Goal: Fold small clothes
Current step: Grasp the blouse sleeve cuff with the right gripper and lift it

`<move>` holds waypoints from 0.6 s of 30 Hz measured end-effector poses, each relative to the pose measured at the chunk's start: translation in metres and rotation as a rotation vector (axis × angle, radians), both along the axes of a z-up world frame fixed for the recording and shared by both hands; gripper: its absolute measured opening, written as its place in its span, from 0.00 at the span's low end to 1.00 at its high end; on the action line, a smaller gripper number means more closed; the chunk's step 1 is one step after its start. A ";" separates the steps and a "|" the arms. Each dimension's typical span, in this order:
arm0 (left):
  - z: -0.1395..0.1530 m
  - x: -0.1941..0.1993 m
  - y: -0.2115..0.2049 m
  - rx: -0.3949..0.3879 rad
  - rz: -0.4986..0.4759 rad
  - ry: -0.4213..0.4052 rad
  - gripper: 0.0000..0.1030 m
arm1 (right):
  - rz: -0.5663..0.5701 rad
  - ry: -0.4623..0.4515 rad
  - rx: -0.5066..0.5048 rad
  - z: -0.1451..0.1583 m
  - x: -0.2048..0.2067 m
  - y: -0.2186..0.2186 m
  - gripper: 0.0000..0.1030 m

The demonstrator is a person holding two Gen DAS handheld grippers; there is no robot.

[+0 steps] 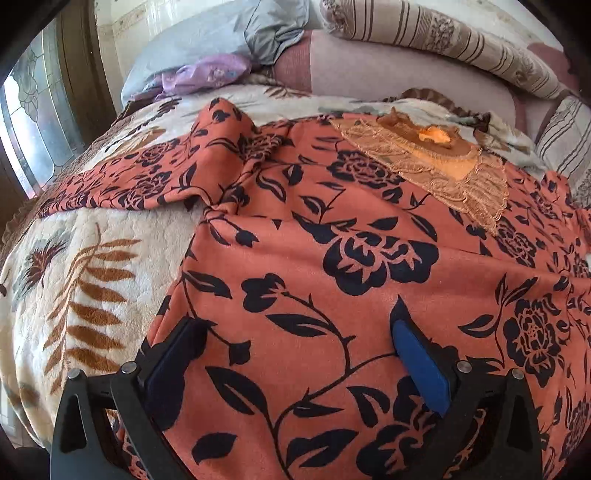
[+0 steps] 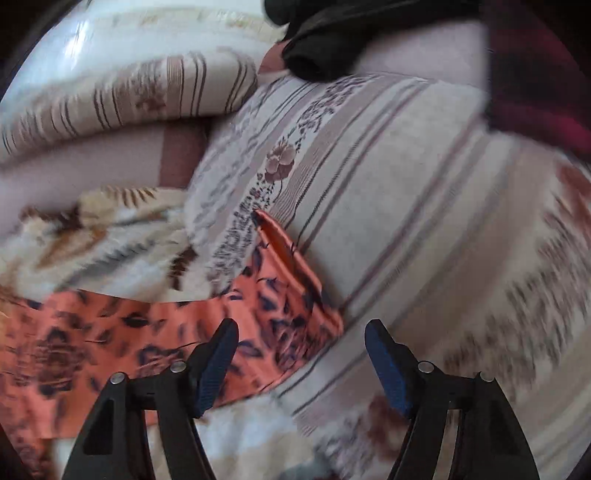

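Garment [image 1: 332, 229], orange with dark flower print, lay spread flat on the bed's fleece blanket [image 1: 85, 266], one sleeve [image 1: 140, 173] stretched toward the left. We saw a lace collar [image 1: 436, 162] near its far end. Left tool [image 1: 299, 332] hung low over the garment's near part, jaws spread wide, nothing pinched between them. Gray cloth [image 1: 236, 33] and purple cloth [image 1: 207, 74] sat at the bed's far side near a striped pillow [image 1: 443, 40]. In the blurred right wrist view, right tool [image 2: 301, 339] had jaws apart, nothing between them. The garment's edge [image 2: 280, 295] lay below, running up against a striped pillow [image 2: 388, 177]. Black cloth [image 2: 332, 40] sat above it.
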State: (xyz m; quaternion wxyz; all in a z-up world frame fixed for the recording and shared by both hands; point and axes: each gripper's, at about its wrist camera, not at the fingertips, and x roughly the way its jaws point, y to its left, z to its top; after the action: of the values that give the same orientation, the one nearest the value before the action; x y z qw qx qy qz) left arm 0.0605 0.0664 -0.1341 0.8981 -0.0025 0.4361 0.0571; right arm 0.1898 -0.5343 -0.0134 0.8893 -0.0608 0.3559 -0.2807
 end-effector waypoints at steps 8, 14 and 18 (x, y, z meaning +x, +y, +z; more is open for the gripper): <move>-0.003 -0.001 0.001 -0.027 -0.012 -0.016 1.00 | -0.011 0.242 0.130 -0.014 0.056 -0.009 0.08; -0.001 0.004 0.004 -0.049 -0.027 -0.004 1.00 | 0.232 0.062 0.426 0.106 0.047 0.084 0.08; 0.004 0.003 0.013 -0.111 -0.054 0.008 1.00 | 0.472 -0.052 0.570 0.185 0.037 0.201 0.08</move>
State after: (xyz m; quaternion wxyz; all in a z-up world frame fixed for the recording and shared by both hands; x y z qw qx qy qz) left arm 0.0637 0.0794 -0.1297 0.8961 -0.0406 0.4420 0.0087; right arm 0.2269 -0.3331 0.1719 0.9195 0.1162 0.3733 0.0411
